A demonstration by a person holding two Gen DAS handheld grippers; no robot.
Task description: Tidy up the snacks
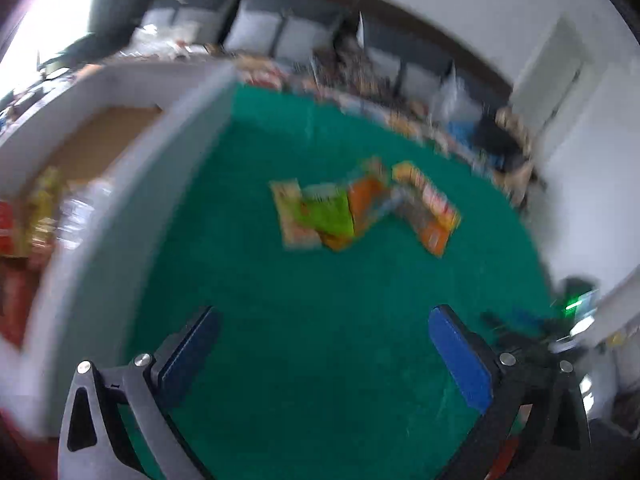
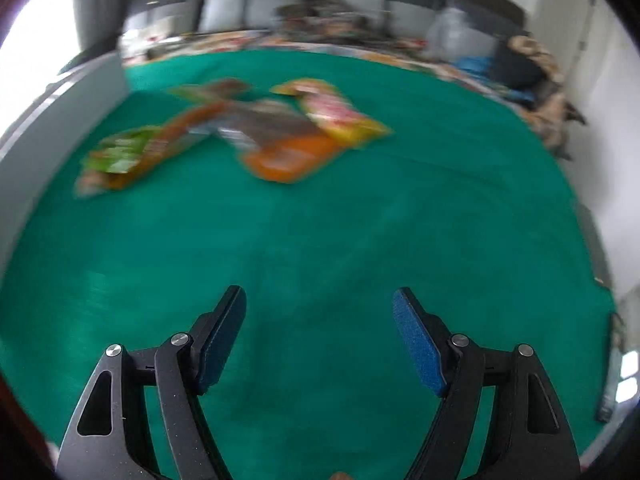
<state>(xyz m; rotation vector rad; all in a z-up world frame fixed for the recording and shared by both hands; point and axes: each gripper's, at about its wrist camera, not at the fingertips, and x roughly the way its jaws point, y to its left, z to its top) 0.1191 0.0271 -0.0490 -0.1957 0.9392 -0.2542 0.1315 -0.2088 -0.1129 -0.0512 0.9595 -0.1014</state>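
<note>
Both claws were found released and empty: left claw [image 1: 324,344] spread widest, right claw [image 2: 320,336] somewhat less, presumably readied for a pick. The snack packets [image 1: 360,208] lay in a loose overlapping heap mid-way across the green cloth surface [image 2: 320,240], well apart from either claw. A grey-walled box [image 1: 120,168] at left held packets already. A sofa [image 1: 280,28] stood behind; frames blurred.

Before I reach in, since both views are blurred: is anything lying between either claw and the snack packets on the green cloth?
Nothing visible. Only bare green cloth lies between the open right claw and the snack packets, and likewise ahead of the open left claw. The grey-walled box stands off to the left side.
</note>
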